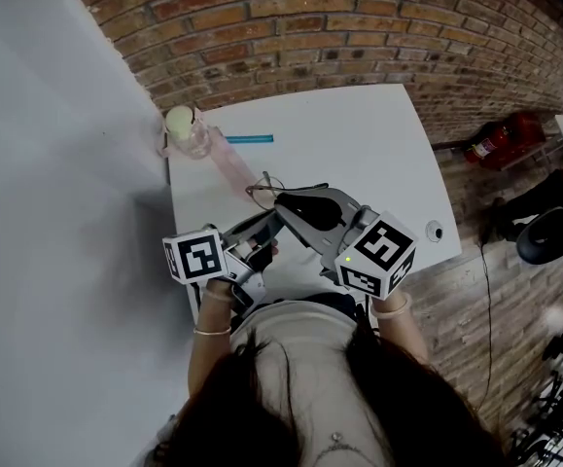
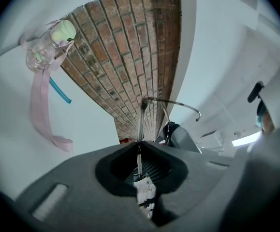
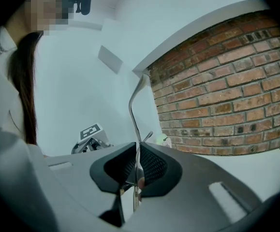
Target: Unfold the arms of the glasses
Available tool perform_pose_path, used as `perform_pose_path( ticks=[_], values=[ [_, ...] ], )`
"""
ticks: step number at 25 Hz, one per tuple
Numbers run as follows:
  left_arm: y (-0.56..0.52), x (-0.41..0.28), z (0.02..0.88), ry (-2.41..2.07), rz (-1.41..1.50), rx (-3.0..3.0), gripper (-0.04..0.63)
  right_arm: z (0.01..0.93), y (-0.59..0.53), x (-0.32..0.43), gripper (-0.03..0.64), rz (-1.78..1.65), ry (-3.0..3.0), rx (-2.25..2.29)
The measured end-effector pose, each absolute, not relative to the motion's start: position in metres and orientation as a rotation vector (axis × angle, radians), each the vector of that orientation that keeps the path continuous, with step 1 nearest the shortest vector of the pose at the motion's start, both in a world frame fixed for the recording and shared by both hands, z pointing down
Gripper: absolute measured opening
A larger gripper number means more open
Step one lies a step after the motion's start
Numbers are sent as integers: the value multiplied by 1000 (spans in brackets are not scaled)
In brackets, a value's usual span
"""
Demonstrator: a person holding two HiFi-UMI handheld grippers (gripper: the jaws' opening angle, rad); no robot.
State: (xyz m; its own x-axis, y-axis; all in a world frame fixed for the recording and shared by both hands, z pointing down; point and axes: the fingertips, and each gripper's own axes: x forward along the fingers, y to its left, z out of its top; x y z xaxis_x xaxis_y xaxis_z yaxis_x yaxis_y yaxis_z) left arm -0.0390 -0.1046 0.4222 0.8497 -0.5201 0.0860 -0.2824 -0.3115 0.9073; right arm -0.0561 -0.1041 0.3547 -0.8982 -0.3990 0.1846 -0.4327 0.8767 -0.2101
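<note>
Thin metal-framed glasses [image 1: 264, 190] hang above the white table [image 1: 359, 144], held between both grippers. My left gripper [image 1: 264, 228] is shut on the frame: in the left gripper view a wire part of the glasses [image 2: 140, 122] rises from the closed jaws of the left gripper [image 2: 140, 147], and one arm [image 2: 178, 104] bends away to the right. My right gripper [image 1: 287, 203] is shut on the other arm [image 3: 134, 111], which rises out of the right gripper [image 3: 137, 147] to a curved tip.
A clear bottle [image 1: 186, 130] with a pale lid and a pink strap [image 2: 40, 105] stands at the table's far left corner, a teal stick [image 1: 250, 139] beside it. A brick wall runs behind. A red fire extinguisher [image 1: 500, 139] lies on the floor at the right.
</note>
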Motion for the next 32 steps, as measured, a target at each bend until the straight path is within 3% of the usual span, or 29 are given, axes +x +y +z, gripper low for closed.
perform_pose_path(
  ticks=[32],
  values=[
    [-105,-37,403,-455,-477,1772,21,323,-99,-46,28,281,-3050,686]
  ],
)
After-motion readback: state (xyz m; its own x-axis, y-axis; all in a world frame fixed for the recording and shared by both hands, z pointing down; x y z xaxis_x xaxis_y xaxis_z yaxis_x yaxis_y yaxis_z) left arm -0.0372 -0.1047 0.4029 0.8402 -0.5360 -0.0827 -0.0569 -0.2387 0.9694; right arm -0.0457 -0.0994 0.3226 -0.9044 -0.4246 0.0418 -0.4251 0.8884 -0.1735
